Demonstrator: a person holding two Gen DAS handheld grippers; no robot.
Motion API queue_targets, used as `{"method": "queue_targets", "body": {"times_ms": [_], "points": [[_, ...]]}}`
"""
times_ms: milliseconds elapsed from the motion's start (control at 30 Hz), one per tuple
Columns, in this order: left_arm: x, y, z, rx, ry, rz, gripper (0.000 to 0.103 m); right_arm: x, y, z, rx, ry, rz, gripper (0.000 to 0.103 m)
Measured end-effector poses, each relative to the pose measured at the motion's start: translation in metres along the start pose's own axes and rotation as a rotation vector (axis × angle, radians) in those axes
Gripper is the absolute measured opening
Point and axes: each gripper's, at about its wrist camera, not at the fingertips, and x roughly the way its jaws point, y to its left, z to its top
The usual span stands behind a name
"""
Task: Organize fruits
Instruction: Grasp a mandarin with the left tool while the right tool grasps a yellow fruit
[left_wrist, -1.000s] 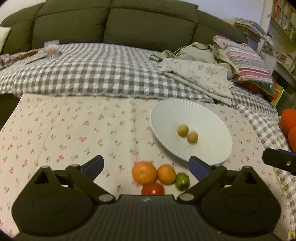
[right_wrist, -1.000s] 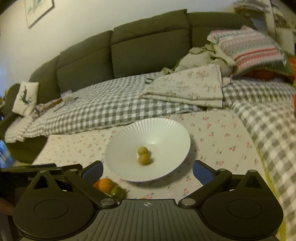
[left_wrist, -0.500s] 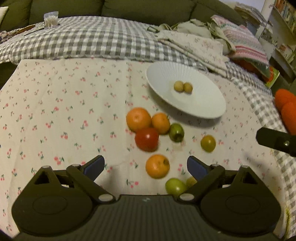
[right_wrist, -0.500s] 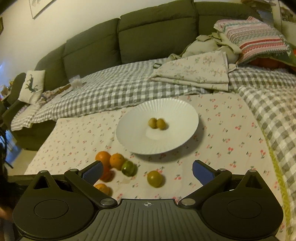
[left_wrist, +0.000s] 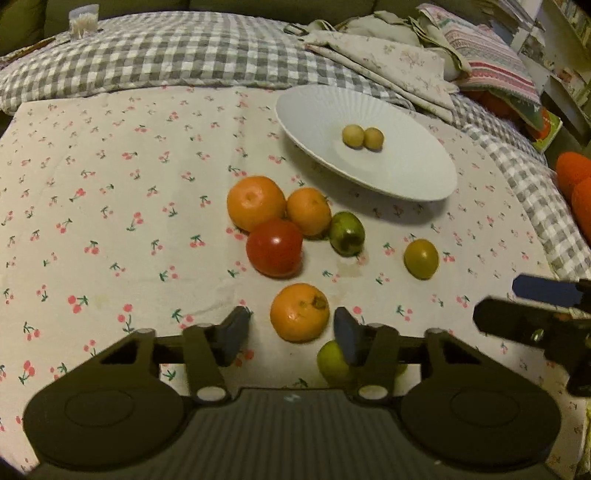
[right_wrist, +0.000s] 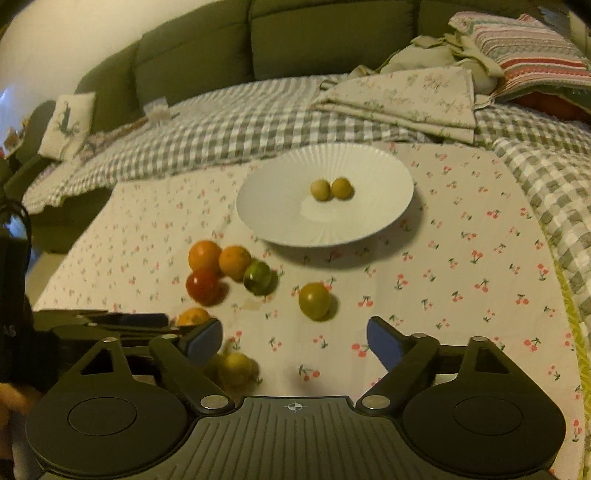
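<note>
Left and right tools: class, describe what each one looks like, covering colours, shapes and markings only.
The left tool and the right tool look alike: a matte black ribbed body, two round black discs, angled black link arms with silver pivot screws, and blue fingertip pads. A small white crosshair mark sits on the right tool's ribbed body.

Dim warm light, fisheye bending, motion blur

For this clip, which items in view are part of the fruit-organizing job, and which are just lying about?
Part of the job:
- white plate holding two small yellowish fruits
- three oranges
- red tomato
- green fruits
- left hand-held gripper, open around the nearest orange

Lying about:
- folded floral cloth
- striped pillow
- checked blanket
</note>
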Motion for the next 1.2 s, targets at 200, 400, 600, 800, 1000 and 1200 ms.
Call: {"method": "queue_targets", "body": {"times_ms": [200, 400, 600, 800, 1000, 1200], "points": [[-0.006, 0.004, 0.003, -0.024, 0.001, -0.023, 0.032, 0.012, 0.003, -0.007, -0.018, 0.043, 0.013, 0.073], [-0.014, 0.011, 0.006, -0.048, -0.011, -0.003, 0.032, 0.023, 0.016, -0.015, -0.074, 0.076, 0.059, 0.066], [-0.022, 0.014, 0.01, -0.066, -0.028, -0.015, 0.032, 0.039, 0.029, -0.024, -0.163, 0.118, 0.092, 0.062], [-0.023, 0.017, 0.011, -0.091, -0.027, -0.025, 0.032, 0.05, 0.033, -0.028, -0.212, 0.143, 0.085, 0.056], [-0.027, 0.021, 0.012, -0.109, -0.031, -0.034, 0.032, 0.051, 0.033, -0.026, -0.246, 0.122, 0.114, 0.039], [-0.03, 0.023, 0.012, -0.123, -0.036, -0.032, 0.032, 0.049, 0.03, -0.024, -0.3, 0.139, 0.169, 0.033]]}}
